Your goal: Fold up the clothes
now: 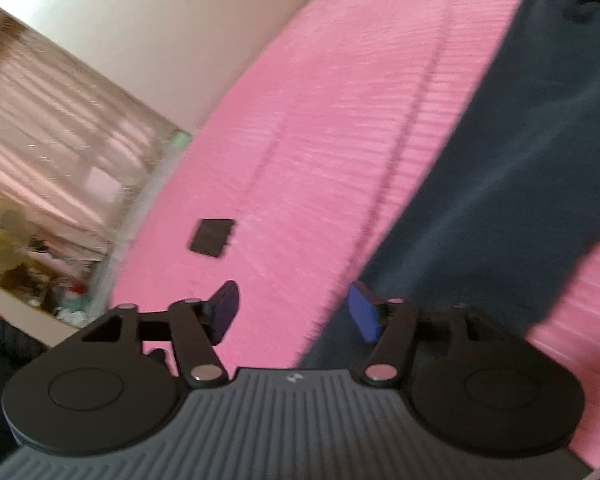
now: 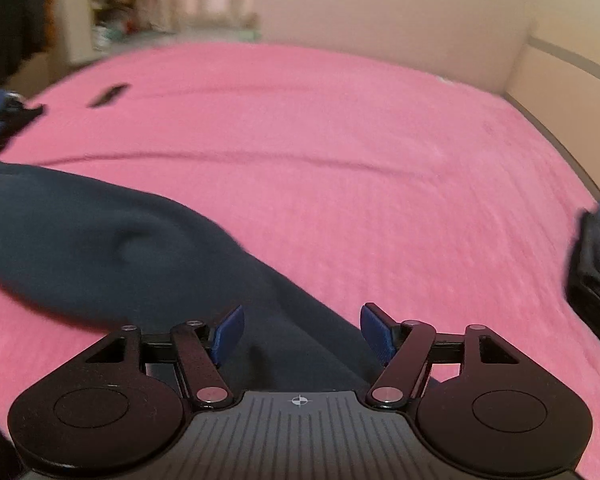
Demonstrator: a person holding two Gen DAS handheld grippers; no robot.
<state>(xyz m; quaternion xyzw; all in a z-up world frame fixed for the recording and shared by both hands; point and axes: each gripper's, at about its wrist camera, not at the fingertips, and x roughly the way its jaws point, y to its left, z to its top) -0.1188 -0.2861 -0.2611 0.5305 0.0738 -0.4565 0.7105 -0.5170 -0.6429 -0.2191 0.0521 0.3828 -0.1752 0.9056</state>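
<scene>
Your dark navy garment [image 2: 112, 240] lies stretched out on the pink bedspread [image 2: 340, 140], soft and a bit rumpled, running as a long band from the left gripper's side across to the right one. From the left wrist it reads as a wide strip [image 1: 520, 180] climbing toward the top right corner. Your left gripper [image 1: 296, 314] is released, blue pads apart, with the cloth's near end under its right pad and bare pink under the left. Your right gripper [image 2: 302, 334] is spread wide too, cloth lying below the gap, nothing pinched. Plenty of open bedspread beyond the garment. The bed's far side meets a cream wall [image 2: 380, 12], and a headboard [image 2: 560, 92] lines the right edge. A small flat black object [image 1: 212, 237] sits on the bedspread, well apart from the garment. Something dark and blurred [image 2: 596, 264] crowds the right edge of the right wrist view.
</scene>
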